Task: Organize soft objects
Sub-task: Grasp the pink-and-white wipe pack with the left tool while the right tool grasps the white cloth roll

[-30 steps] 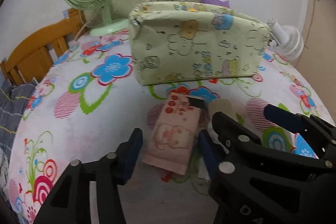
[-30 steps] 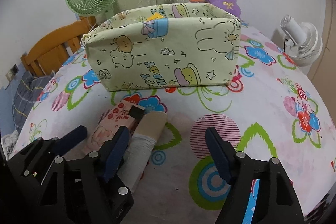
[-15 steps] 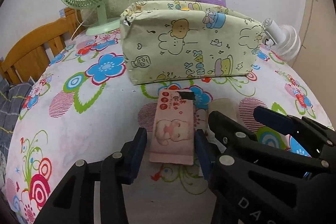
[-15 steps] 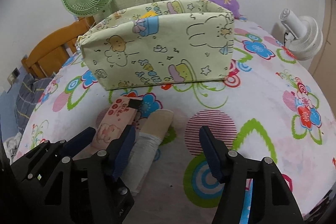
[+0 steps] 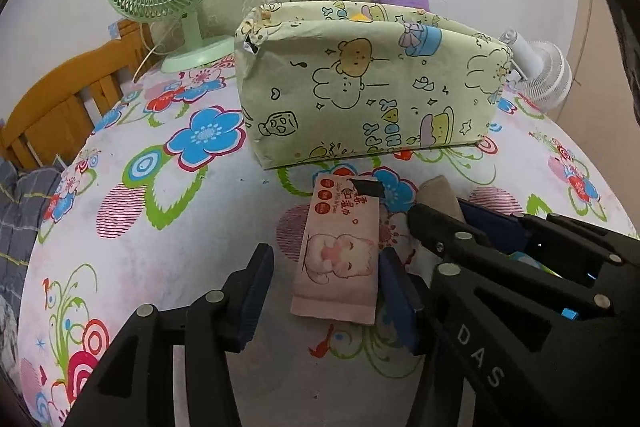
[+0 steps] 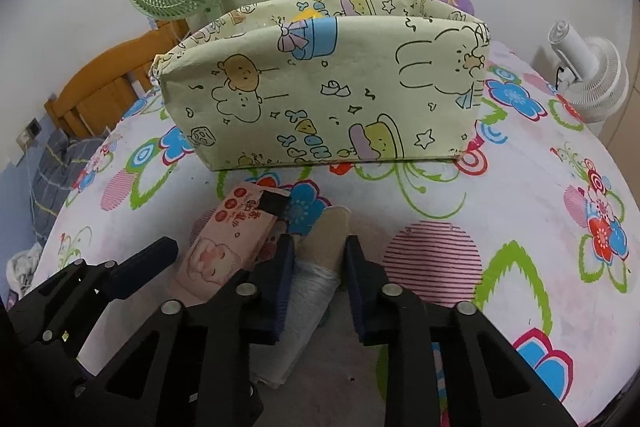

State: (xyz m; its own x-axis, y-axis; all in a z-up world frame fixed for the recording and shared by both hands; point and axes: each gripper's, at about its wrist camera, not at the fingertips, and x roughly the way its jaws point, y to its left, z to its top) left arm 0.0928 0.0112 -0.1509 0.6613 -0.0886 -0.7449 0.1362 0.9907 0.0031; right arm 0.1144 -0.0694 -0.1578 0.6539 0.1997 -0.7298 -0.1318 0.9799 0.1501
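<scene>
Rolled sock (image 6: pixel 320 259), pinched between closing jaws, shows mostly in right view.

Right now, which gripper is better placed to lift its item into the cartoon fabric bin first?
Right. The right gripper is closing on the rolled sock between its pads. The left gripper is opening, its left pad clear of the wipes pack. The fabric bin sits just beyond.

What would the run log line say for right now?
left gripper: opening around pink wipes pack | right gripper: closing on rolled sock | fabric bin: behind
</scene>
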